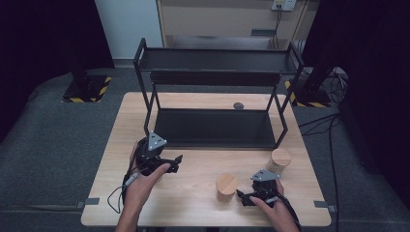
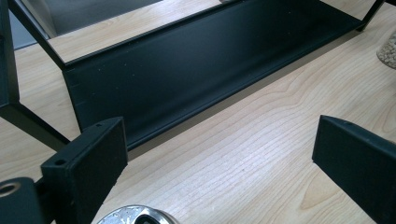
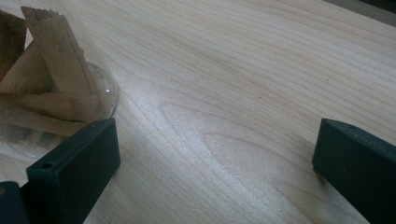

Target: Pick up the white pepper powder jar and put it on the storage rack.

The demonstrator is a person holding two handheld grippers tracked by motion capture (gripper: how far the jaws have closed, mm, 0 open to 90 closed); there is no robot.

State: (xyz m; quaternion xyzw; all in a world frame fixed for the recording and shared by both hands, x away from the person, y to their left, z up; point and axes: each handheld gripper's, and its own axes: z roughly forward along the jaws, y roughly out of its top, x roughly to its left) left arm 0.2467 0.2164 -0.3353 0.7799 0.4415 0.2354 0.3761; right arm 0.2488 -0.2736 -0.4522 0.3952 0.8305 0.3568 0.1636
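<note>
While both grippers rest low over the table (image 1: 203,208), neither has hold of anything. Left gripper (image 1: 178,163) sits at about 8 o'clock of the table centre, jaws spread wide, bare wood between them; its own view shows the same wide gap (image 2: 219,149), aimed at the shelf rack (image 2: 187,79). Right gripper (image 1: 240,197) sits at about 5 o'clock, jaws also wide apart and empty, as its own view confirms (image 3: 215,154).

Near jar (image 1: 226,186), wooden lid on, stands just beside the right gripper, at its 10 o'clock, apart from the jaw tips as far as the high view shows. In the right gripper view this jar (image 3: 51,84) lies at 10 o'clock, clear glass with pale brown pieces inside, just behind the left jaw; contact cannot be told.

Second jar (image 1: 280,160), lidded likewise, stands at 1 o'clock of the right gripper, close to the rack's front right leg; its edge (image 2: 387,49) shows at 2 o'clock in the left gripper view.

Rack occupies the table's far half, lower tray empty. Small dark disc (image 1: 238,105) lies on the table behind it at 12 o'clock. Open wood lies between the left gripper and the near jar.
</note>
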